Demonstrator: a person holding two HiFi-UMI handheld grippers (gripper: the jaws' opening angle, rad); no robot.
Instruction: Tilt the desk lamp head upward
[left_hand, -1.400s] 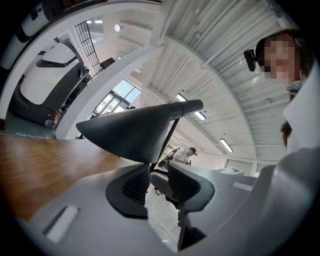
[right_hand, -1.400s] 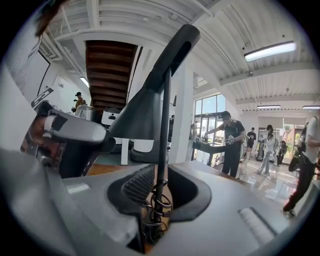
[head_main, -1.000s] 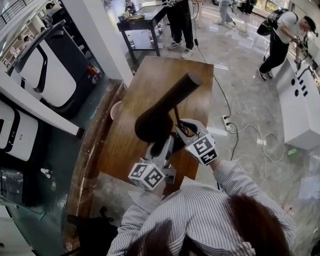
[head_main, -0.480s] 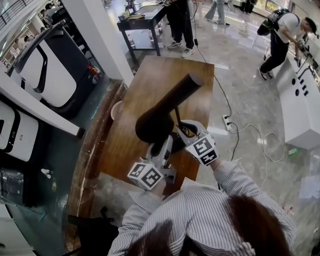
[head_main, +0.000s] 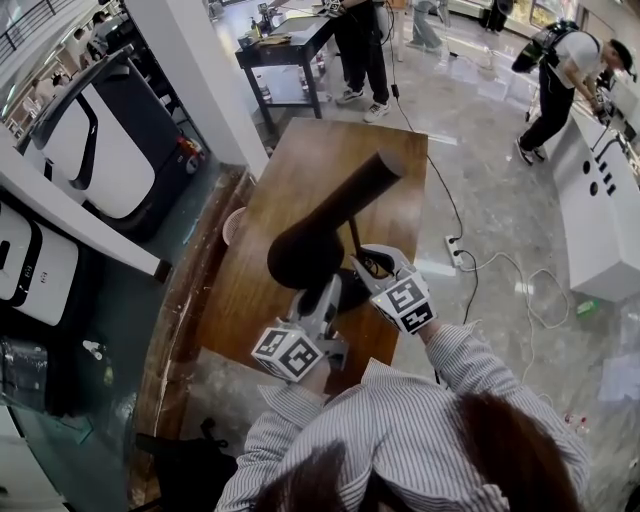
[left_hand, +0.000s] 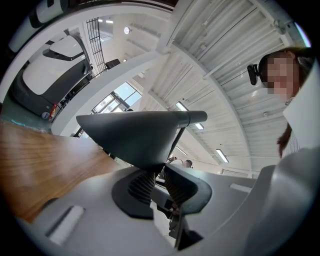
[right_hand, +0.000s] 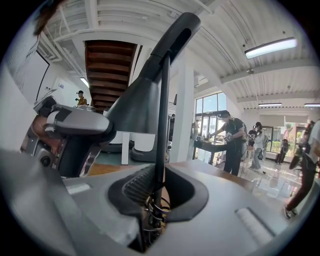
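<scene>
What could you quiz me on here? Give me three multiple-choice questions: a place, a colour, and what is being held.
1. Where does the lamp stand? A) wooden table B) stool C) bed
2. What colour is the lamp head? A) white B) dark grey C) red
3. What are the jaws of the right gripper doing? A) standing empty B) clamping the lamp's thin stem C) clamping a screwdriver

1 A: the head view shows it on the brown tabletop.
2 B: the cone looks dark in every view.
3 B: the right gripper view shows the stem between the jaws.
</scene>
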